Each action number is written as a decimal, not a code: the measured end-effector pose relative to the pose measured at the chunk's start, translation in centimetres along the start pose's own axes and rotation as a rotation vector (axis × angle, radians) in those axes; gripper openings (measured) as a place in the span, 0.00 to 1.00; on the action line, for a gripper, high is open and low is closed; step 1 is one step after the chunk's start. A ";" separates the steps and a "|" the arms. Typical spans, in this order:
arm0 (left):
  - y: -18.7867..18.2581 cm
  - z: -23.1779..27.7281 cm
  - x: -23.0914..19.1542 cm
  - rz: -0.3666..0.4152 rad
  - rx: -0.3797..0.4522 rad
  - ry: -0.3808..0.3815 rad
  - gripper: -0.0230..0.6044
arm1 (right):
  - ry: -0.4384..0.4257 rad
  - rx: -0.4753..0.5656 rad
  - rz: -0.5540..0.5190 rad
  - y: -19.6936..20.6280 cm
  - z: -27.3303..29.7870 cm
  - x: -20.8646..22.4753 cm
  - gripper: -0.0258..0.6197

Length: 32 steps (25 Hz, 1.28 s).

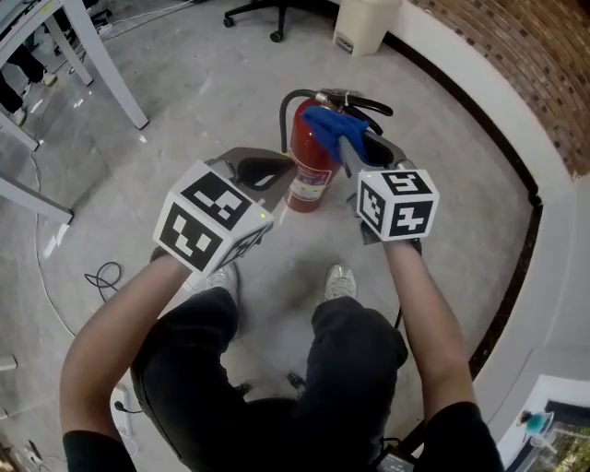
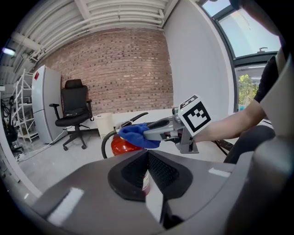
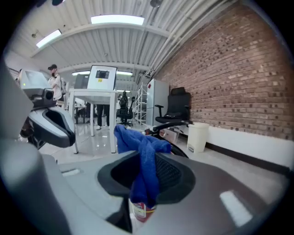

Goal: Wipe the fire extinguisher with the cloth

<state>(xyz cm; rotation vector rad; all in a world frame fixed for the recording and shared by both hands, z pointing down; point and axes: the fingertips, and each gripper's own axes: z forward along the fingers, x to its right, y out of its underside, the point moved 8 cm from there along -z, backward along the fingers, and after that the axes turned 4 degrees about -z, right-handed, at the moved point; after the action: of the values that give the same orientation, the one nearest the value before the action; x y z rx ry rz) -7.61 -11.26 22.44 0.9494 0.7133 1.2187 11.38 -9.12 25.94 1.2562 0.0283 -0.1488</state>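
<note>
a pale, glossy concrete floor [image 1: 184, 101] ran to a curved white wall base, with a brick wall [image 1: 544, 64] at 2 o'clock in the head view and a white bin [image 1: 366, 23] at 12 o'clock by the top edge. the red fire extinguisher [image 1: 309, 171] stood upright on the floor at 12 o'clock from the person's shoes [image 1: 341, 281], its black hose [image 1: 286, 111] looping at 10 o'clock of its body. the left gripper [image 1: 267, 175] sat at 9 o'clock of the cylinder, close beside it, its fingers [image 2: 154, 172] pressed together on nothing. the right gripper [image 1: 348, 146] came in from 4 o'clock, its fingers [image 3: 172, 176] set partway apart and clamped on a blue cloth [image 1: 334, 124], which bunched at the extinguisher's head by the black handle; whether the cloth touched the metal could not be told. in the right gripper view the cloth [image 3: 144, 160] hung down between the fingers with the extinguisher's label below it. a black office chair [image 2: 76, 110] stood against the brick wall in the left gripper view.
</note>
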 end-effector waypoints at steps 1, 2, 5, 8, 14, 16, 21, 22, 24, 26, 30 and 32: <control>0.2 0.3 -0.2 -0.004 -0.006 0.002 0.05 | 0.016 0.016 0.043 0.3 -0.2 0.6 0.19; 0.3 0.6 -0.4 -0.009 -0.010 0.004 0.05 | 0.032 0.028 0.089 0.7 -0.4 1.2 0.19; 0.6 1.5 -1.2 -0.039 -0.006 -0.002 0.05 | 0.040 0.047 0.182 1.4 -0.3 2.4 0.19; 0.4 2.5 -1.5 -0.056 -0.007 -0.008 0.05 | 0.046 0.053 0.181 2.2 -0.3 2.9 0.19; 0.0 3.5 -1.8 -0.044 -0.026 0.002 0.05 | 0.104 -0.025 0.235 4.7 0.1 5.6 0.19; 0.1 3.5 -2.0 -0.045 -0.035 0.003 0.05 | 0.096 -0.046 0.209 4.8 -0.1 5.2 0.19; 0.6 3.1 -2.2 -0.039 -0.059 -0.004 0.05 | 0.021 -0.042 0.070 2.9 -1.0 1.5 0.19; 0.8 3.0 -2.2 -0.053 -0.057 -0.006 0.05 | 0.003 -0.040 0.053 2.4 -1.0 0.8 0.19; 1.5 2.8 -2.2 -0.093 -0.052 -0.013 0.05 | -0.023 -0.044 0.017 1.6 -0.7 -0.4 0.19; 2.1 2.4 -2.5 -0.129 -0.053 -0.021 0.05 | -0.037 -0.060 -0.014 0.9 -0.3 -1.4 0.19; 2.8 1.6 -3.1 -0.168 -0.046 -0.033 0.05 | -0.058 -0.111 -0.044 0.1 0.5 -3.1 0.19; 2.8 1.5 -3.2 -0.161 -0.037 -0.029 0.05 | -0.067 -0.132 -0.042 -0.3 1.0 -3.6 0.19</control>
<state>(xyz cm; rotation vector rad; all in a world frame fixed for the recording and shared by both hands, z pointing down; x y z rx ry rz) -8.28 -14.52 25.47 0.8602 0.7279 1.0715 7.73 -9.78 26.36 1.1183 0.0066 -0.2214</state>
